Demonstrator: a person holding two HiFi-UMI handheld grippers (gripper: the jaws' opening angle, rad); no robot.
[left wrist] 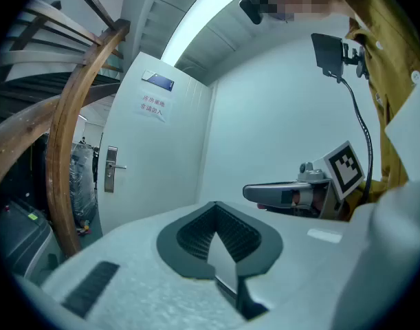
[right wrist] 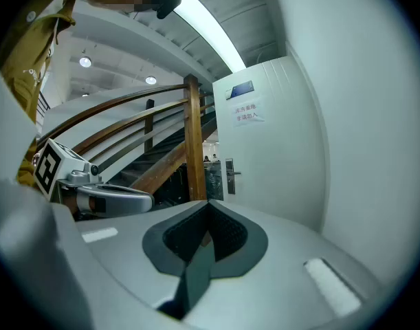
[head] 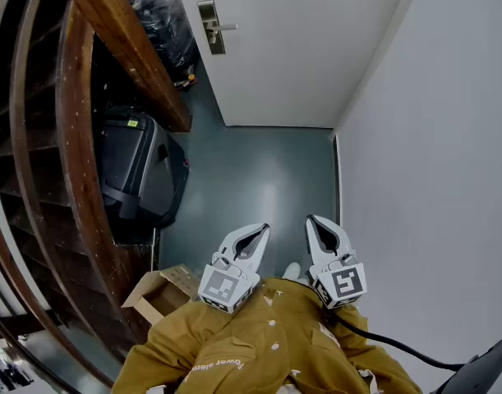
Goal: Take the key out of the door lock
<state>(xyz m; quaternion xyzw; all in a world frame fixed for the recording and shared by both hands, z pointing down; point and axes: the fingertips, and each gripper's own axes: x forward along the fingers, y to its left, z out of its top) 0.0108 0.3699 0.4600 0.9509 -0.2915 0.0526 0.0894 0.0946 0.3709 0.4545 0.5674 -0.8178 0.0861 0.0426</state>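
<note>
A white door (head: 292, 39) stands shut at the far end of the grey floor, with a brass lock plate and lever handle (head: 210, 27) on its left side. The same handle shows small in the left gripper view (left wrist: 111, 169) and in the right gripper view (right wrist: 229, 176). A key is too small to make out. My left gripper (head: 262, 230) and right gripper (head: 313, 221) are held close to my body, side by side, well short of the door. Both are shut with nothing between their jaws.
A curved wooden stair rail (head: 78, 162) and a slanted wooden beam (head: 127, 48) run along the left. A black bin (head: 140, 171) sits under them, a cardboard box (head: 160, 294) near my feet. A grey wall (head: 431, 154) closes the right side.
</note>
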